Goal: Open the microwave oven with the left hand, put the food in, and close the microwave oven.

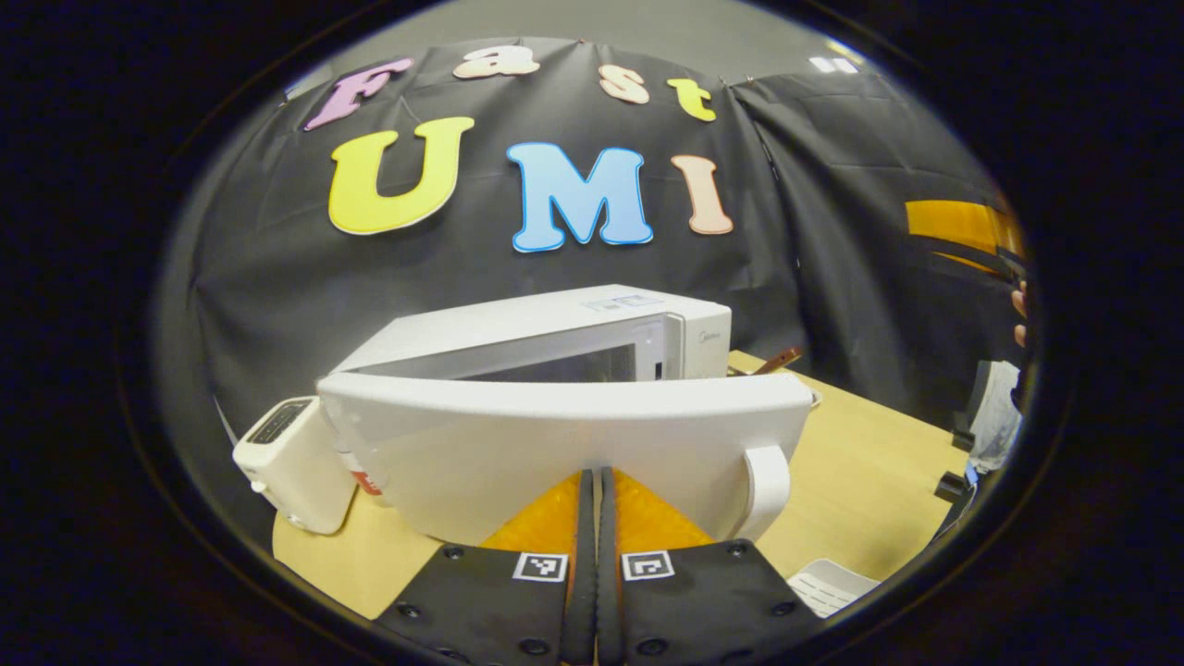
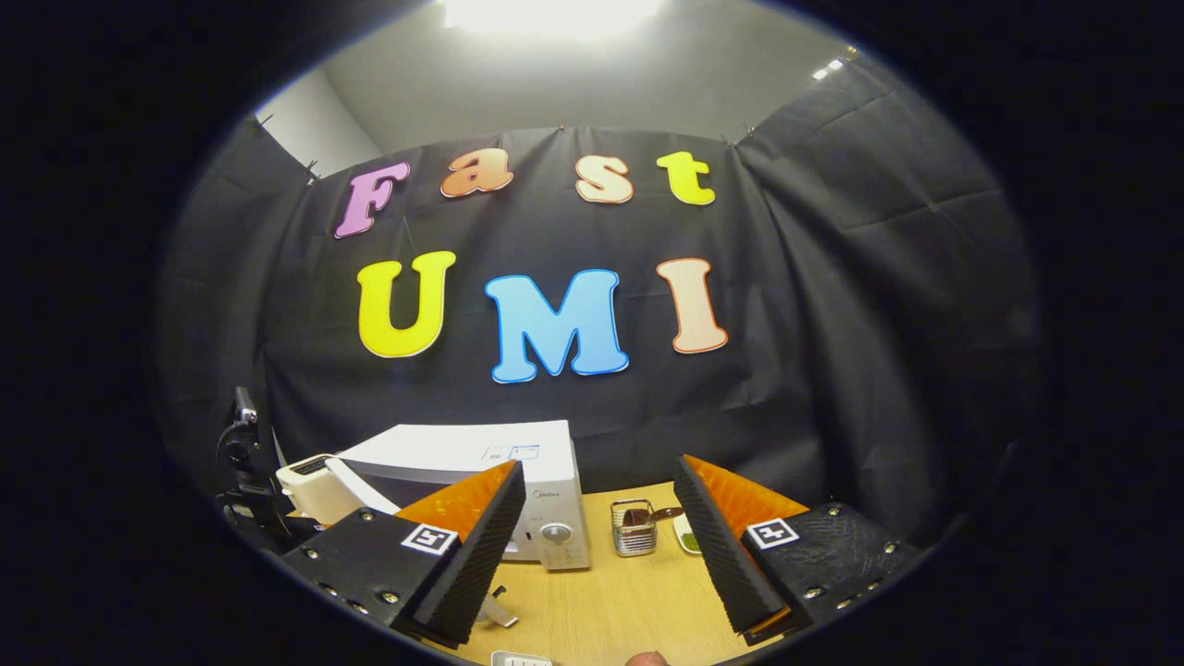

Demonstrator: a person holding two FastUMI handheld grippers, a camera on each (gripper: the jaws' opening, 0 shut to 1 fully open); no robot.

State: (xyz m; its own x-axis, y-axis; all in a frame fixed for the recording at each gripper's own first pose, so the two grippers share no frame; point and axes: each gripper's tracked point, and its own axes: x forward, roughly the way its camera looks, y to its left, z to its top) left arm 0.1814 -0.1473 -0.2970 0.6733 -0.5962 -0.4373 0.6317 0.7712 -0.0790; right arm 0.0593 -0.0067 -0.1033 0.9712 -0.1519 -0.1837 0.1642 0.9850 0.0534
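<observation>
With fingers pressed together, the left claw [image 1: 597,499] is resting against the white microwave oven's [image 1: 592,347] half-open door [image 1: 555,444]; pushing squarely toward 12 o'clock seems best, while the right claw [image 2: 597,532] is hovering apart above the wooden desk [image 2: 610,592].

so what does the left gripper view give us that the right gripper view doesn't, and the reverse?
Left gripper view: the door handle up close, with the left gripper shut in front of it. Right gripper view: the control knob, a wire basket, a small dish, and the right gripper open. Both: the microwave with its door part open, the toaster, the wooden table.
</observation>
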